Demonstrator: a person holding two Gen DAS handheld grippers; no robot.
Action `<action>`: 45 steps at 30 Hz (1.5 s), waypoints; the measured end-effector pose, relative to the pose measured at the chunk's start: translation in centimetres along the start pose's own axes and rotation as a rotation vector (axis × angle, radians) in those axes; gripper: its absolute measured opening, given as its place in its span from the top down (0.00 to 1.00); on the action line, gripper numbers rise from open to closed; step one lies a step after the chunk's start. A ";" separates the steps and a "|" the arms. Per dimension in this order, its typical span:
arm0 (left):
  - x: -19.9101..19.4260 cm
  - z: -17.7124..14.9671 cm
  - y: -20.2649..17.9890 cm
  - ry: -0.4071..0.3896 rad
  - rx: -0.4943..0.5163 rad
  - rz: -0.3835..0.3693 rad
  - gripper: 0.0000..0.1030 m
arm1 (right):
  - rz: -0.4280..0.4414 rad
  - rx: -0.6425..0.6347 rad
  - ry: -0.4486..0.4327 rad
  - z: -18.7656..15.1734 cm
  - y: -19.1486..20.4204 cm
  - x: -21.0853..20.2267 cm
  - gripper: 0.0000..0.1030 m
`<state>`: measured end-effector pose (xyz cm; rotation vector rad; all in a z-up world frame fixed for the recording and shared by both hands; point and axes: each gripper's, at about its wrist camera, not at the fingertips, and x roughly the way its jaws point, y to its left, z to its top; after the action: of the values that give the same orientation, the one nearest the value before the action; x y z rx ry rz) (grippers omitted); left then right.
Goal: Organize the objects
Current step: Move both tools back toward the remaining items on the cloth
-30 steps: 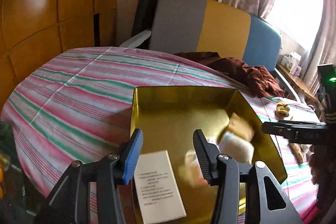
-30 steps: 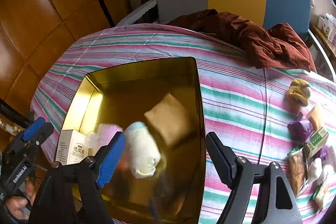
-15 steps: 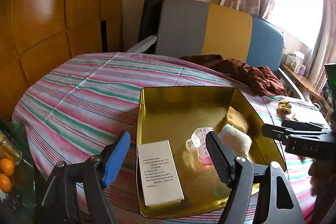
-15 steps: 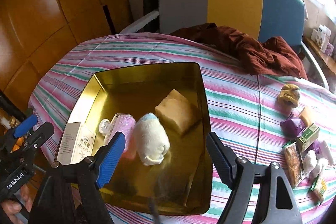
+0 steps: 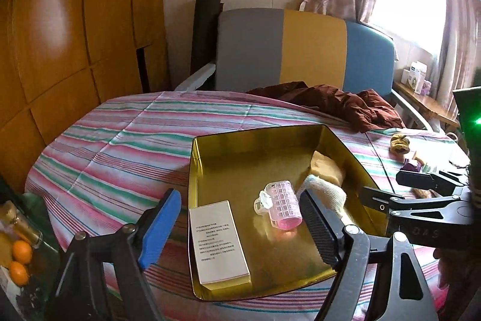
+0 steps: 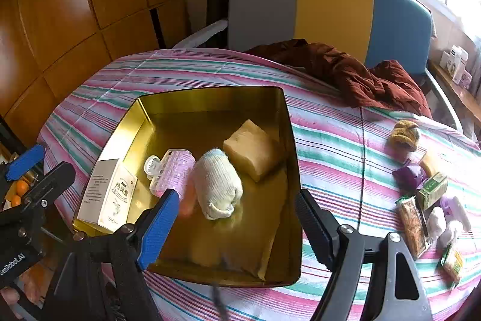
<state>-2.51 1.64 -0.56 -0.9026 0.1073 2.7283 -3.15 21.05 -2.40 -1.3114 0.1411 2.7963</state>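
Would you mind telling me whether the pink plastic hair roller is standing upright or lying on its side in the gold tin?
Lying on its side: the pink plastic hair roller rests lengthwise on the gold tin floor.

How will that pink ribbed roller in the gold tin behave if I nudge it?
The pink roller lies on its side on the smooth tin floor, so it will probably roll. It looks like hollow plastic, likely light. Its ribs may help the fingers hold it.

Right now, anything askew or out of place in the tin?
Mostly fine. The pink hair roller lies tipped on its side against the rolled white sock in the gold tin; the white box leans on the left wall.
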 end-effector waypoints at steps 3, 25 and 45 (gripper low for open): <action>-0.4 0.0 -0.4 -0.009 0.019 0.003 0.20 | -0.006 0.008 -0.001 -0.3 -0.5 -0.1 0.22; -0.4 -0.6 -4.3 0.006 0.140 -0.025 0.18 | -0.062 0.130 -0.001 -2.2 -6.4 -1.1 0.22; 1.0 -0.7 -10.7 0.041 0.272 -0.161 0.18 | -0.236 0.474 0.053 -7.1 -24.2 -6.2 0.22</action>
<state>-0.02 12.07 -1.57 -0.8488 0.3864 2.4703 8.26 44.38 -3.65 -1.1911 0.5702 2.3346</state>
